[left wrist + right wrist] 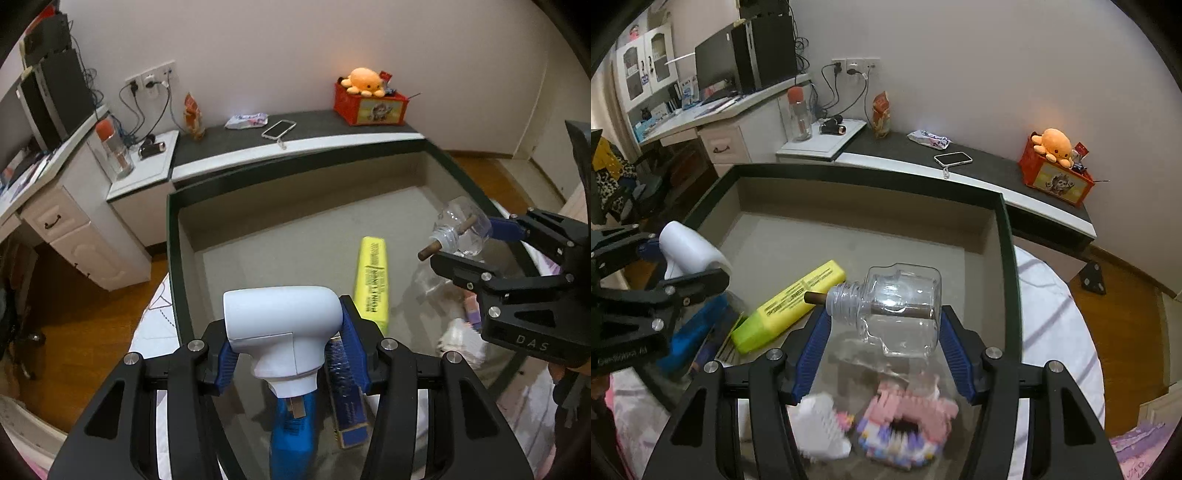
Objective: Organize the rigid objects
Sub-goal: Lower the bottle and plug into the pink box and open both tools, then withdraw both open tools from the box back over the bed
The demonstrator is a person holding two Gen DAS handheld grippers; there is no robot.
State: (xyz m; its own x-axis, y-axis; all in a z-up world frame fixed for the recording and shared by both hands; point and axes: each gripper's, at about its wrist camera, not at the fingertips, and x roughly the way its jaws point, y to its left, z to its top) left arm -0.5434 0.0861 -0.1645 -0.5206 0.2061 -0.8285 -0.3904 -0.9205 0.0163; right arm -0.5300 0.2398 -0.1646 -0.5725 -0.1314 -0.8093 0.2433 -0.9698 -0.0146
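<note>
My left gripper point(290, 343) is shut on the white head of a blue spray bottle point(280, 317), which hangs upright over the near left part of a big beige bin with a dark rim point(295, 158). My right gripper point(886, 336) is shut on a clear glass bottle point(905, 306) that lies sideways with a brown stick through its neck. From the left wrist, that right gripper point(469, 243) and the clear bottle point(461, 229) hang over the bin's right side. A yellow highlighter-shaped box point(790, 306) lies on the bin's floor between the two grippers.
A dark blue box point(347, 406) lies beside the spray bottle. A pink block toy point(908, 417) and a white piece point(820, 424) show blurred under the right gripper. Behind the bin, a ledge holds a phone point(953, 158), a packet and a red box point(1056, 181) with an orange plush. The desk stands far left.
</note>
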